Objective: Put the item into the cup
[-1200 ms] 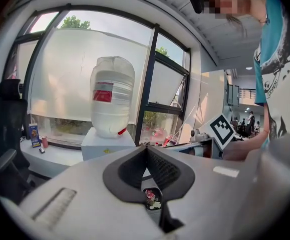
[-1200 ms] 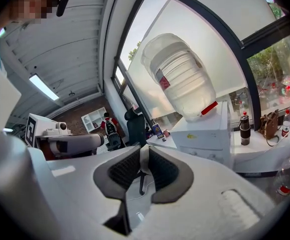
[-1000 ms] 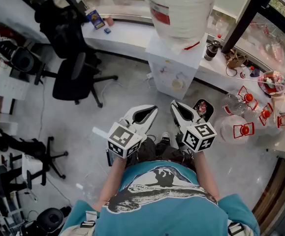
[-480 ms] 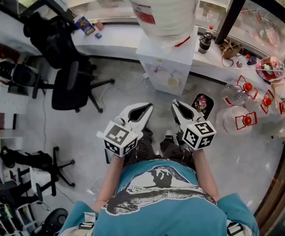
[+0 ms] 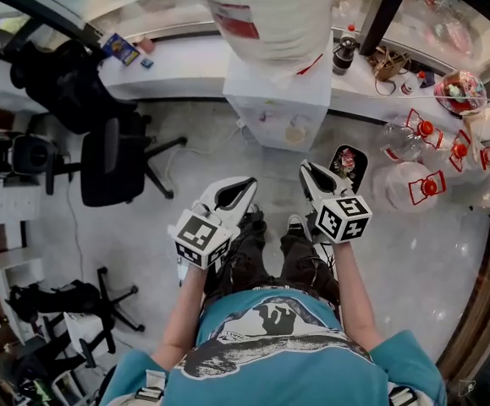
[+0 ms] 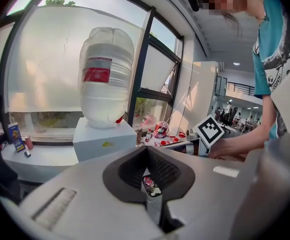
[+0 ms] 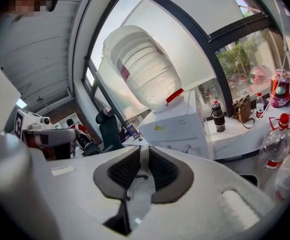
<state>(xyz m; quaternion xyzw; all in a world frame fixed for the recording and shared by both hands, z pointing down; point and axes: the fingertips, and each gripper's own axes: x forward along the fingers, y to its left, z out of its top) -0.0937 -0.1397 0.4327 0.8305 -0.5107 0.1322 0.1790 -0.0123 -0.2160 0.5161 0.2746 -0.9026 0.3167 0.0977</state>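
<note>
Head view: the person stands on a grey floor [image 5: 185,142] and holds both grippers at waist height, well apart from the worktop [image 5: 185,57]. The left gripper [image 5: 246,182] points toward the white box [image 5: 283,100] that carries a big water bottle [image 5: 266,15]. The right gripper [image 5: 306,167] points just beside a black bin [image 5: 334,155]. An office chair [image 5: 109,159] stands to the left.

Left gripper view: the jaws of the left gripper [image 6: 147,150] are pressed together at the tips, with a lens-shaped slot behind them. Low in that slot sits a small pink-and-white speckled bit [image 6: 150,185]; I cannot tell whether it is the task's thing or whether the jaws pinch it. The bottle [image 6: 106,74] stands ahead, and the marker cube [image 6: 208,130] of the other gripper is to the right.

Right gripper view: the jaws of the right gripper [image 7: 140,151] stand slightly spread with a narrow gap. Only floor [image 7: 137,184] shows between them. The bottle [image 7: 145,69] is ahead
</note>
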